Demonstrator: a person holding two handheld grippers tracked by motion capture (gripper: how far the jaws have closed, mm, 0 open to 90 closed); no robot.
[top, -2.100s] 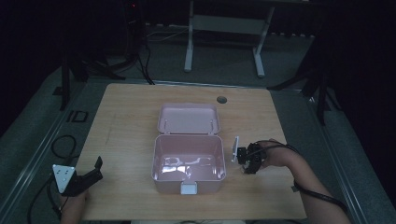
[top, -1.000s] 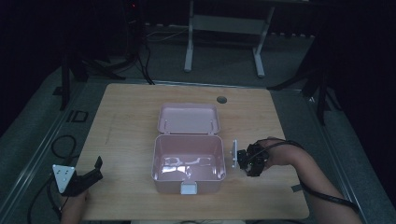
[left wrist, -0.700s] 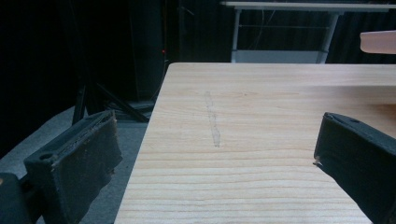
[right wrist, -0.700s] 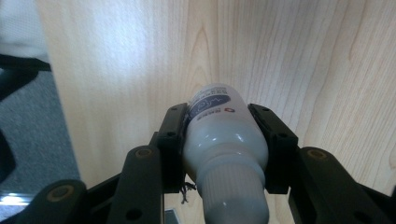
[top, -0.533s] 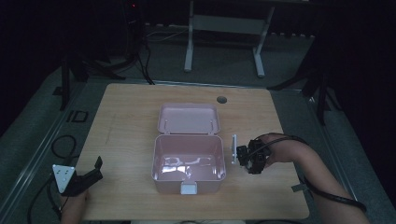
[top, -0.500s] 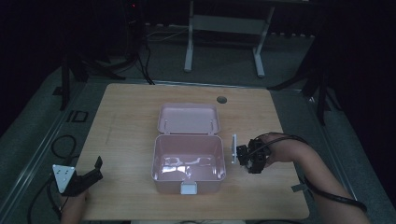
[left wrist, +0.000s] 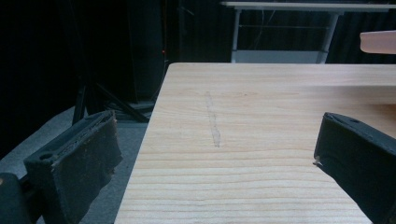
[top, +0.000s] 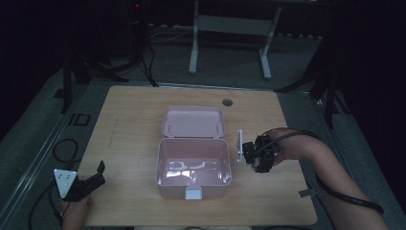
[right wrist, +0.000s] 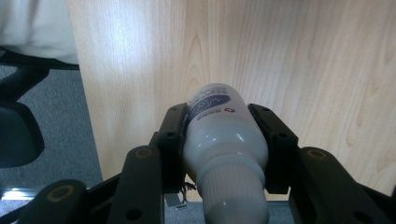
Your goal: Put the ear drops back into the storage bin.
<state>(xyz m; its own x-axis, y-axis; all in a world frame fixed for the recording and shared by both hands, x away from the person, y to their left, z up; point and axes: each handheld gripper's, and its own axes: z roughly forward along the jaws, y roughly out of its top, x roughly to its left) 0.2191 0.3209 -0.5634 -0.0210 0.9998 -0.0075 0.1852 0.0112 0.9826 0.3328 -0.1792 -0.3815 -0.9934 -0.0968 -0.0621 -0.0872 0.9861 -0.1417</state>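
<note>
My right gripper (top: 256,155) hovers just right of the open pink box (top: 193,165), held by a hand reaching in from the lower right. In the right gripper view its jaws are shut on a white bottle (right wrist: 225,140) with a blue-printed label, and the right gripper (right wrist: 224,122) points down at the wood and the table's near edge. The box's lid (top: 193,121) lies folded back behind it. My left gripper (top: 97,175) rests at the table's front left corner. In its own view the left gripper (left wrist: 215,135) stands wide open with bare wood between the jaws.
The wooden table (top: 129,124) has a round cable hole (top: 227,102) near its far edge. A faint scuff line (left wrist: 214,123) runs along the wood ahead of the left gripper. The pink lid's corner (left wrist: 379,42) juts in at the upper right there. Metal stand legs (top: 194,45) rise behind the table.
The right gripper with the bottle has shifted slightly away from the person and a little right, staying beside the box. The left gripper has not moved.
</note>
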